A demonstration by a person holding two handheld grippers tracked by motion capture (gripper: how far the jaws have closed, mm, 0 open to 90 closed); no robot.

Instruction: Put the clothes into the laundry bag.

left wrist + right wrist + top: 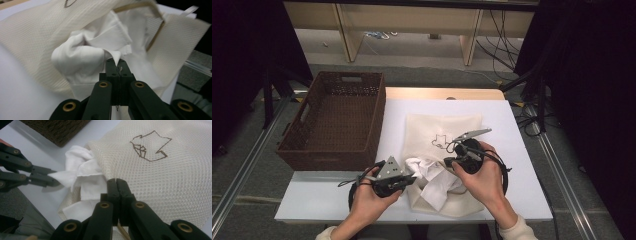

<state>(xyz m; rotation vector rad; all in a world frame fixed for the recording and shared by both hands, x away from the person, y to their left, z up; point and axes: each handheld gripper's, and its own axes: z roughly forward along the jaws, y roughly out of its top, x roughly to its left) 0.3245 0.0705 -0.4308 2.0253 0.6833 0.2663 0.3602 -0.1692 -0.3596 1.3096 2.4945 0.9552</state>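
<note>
The white cloth [432, 175] hangs out of the cream mesh bag [447, 135], near the front edge of the table [522, 150]. The left gripper [412, 176] is closed on a corner of this cloth. The right gripper [447, 162] is closed on the edge of the bag's mouth. A brown basket [337, 120] stands at the table's left edge; the right side stays free.

We see two hand-held grippers, both made of black plastic. The left gripper [412, 177] carries a grey three-cornered plate [391, 167] on top, and the right gripper [448, 161] has a similar grey plate [472, 134]. A black cable [353, 192] trails from each. In the gripper views, each pair of black jaws has brass-coloured rivets [103, 84]. We wear cream sleeves [518, 231].
</note>
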